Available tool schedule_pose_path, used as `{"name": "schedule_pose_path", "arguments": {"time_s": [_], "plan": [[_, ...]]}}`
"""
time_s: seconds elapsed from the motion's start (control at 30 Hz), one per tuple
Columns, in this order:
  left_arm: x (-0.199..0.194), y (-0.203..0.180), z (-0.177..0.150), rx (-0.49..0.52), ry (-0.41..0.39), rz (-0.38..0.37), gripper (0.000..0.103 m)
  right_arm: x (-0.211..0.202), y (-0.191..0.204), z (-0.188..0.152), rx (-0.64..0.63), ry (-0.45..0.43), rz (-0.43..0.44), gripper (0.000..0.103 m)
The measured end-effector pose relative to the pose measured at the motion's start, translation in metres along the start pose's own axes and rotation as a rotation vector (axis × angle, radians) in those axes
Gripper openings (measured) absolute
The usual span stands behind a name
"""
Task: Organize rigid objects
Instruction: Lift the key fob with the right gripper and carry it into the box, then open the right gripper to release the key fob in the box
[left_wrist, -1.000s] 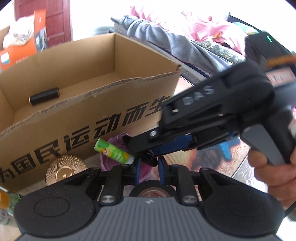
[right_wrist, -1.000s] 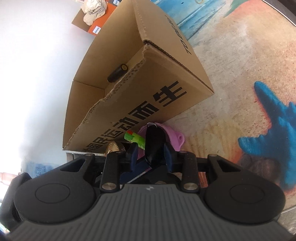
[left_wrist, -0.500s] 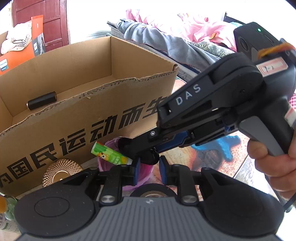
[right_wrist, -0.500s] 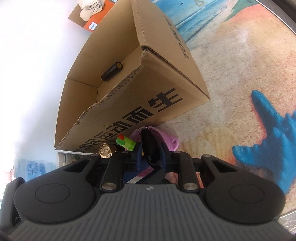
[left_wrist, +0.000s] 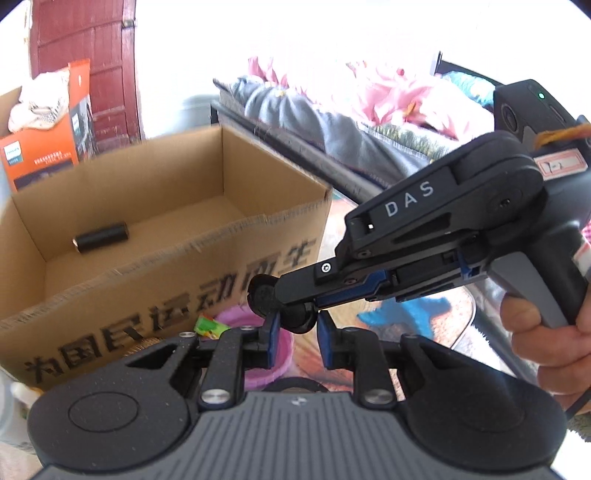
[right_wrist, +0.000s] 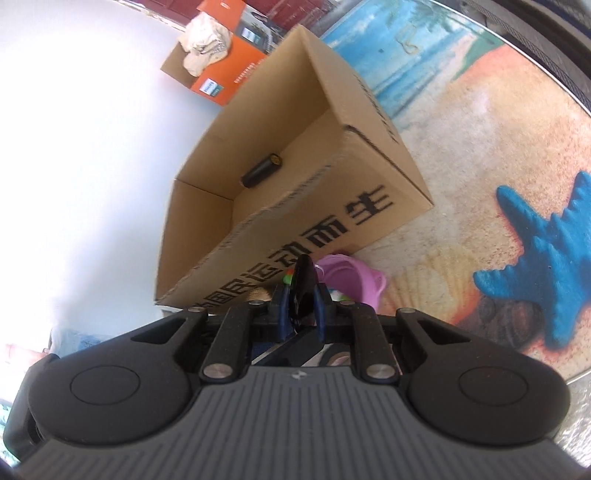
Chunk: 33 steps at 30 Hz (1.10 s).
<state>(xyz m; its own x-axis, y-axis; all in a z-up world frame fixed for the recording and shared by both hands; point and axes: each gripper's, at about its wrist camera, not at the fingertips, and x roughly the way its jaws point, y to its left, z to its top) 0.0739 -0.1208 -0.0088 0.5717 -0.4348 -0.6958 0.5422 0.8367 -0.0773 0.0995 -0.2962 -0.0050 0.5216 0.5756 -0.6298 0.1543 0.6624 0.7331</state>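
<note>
A small glossy black object (left_wrist: 299, 318) hangs above the pink bowl (left_wrist: 255, 325). My left gripper (left_wrist: 298, 341) is shut on its lower end, blue pads on either side. My right gripper (left_wrist: 264, 295) reaches in from the right, held by a person's hand (left_wrist: 535, 332), and is shut on the object's other end. In the right wrist view the black object (right_wrist: 303, 286) stands edge-on between the right gripper's (right_wrist: 301, 306) pads. Just beyond stands the open cardboard box (left_wrist: 184, 280), with a black cylinder (left_wrist: 99, 238) lying on its floor.
A green tube (left_wrist: 207, 326) lies by the bowl in front of the box (right_wrist: 295, 229). An orange carton (left_wrist: 44, 140) with a cloth on it stands behind the box. A bed with heaped clothes (left_wrist: 314, 122) runs along the far right. The mat shows a blue starfish print (right_wrist: 546, 266).
The right gripper's jaws closed onto the black object. Both grippers then rose together with it, so the bowl, tube and box sit lower in the views.
</note>
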Motion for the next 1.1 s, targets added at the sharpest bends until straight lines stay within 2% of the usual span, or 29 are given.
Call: {"name": "schedule_pose_path", "arguments": {"time_s": [0.2,0.3,0.43,0.53,0.6,0.7,0.8,0.93,1.1], "plan": [[-0.044,0.014,0.024,0.01,-0.101,0.08,0.023,-0.004,0.055,0.011,-0.106,-0.048,0.103,0.013],[-0.055,0.038,0.042,-0.011,-0.117,0.153,0.024,0.018,0.08,0.031,-0.139,-0.037,0.154,0.013],[-0.042,0.087,0.071,-0.09,-0.081,0.231,0.024,0.074,0.105,0.07,-0.119,0.029,0.188,0.013],[-0.018,0.126,0.086,-0.145,-0.021,0.289,0.025,0.129,0.114,0.1,-0.062,0.099,0.173,0.012],[0.001,0.148,0.093,-0.19,0.045,0.351,0.029,0.164,0.115,0.115,-0.01,0.145,0.156,0.012],[0.014,0.176,0.097,-0.228,0.107,0.411,0.029,0.207,0.116,0.129,0.039,0.174,0.109,0.012],[0.011,0.193,0.096,-0.267,0.119,0.417,0.029,0.241,0.114,0.135,0.066,0.194,0.059,0.012],[0.002,0.197,0.09,-0.296,0.102,0.41,0.029,0.27,0.106,0.136,0.11,0.227,0.008,0.014],[-0.011,0.194,0.088,-0.314,0.083,0.392,0.029,0.27,0.109,0.134,0.091,0.227,-0.014,0.015]]}}
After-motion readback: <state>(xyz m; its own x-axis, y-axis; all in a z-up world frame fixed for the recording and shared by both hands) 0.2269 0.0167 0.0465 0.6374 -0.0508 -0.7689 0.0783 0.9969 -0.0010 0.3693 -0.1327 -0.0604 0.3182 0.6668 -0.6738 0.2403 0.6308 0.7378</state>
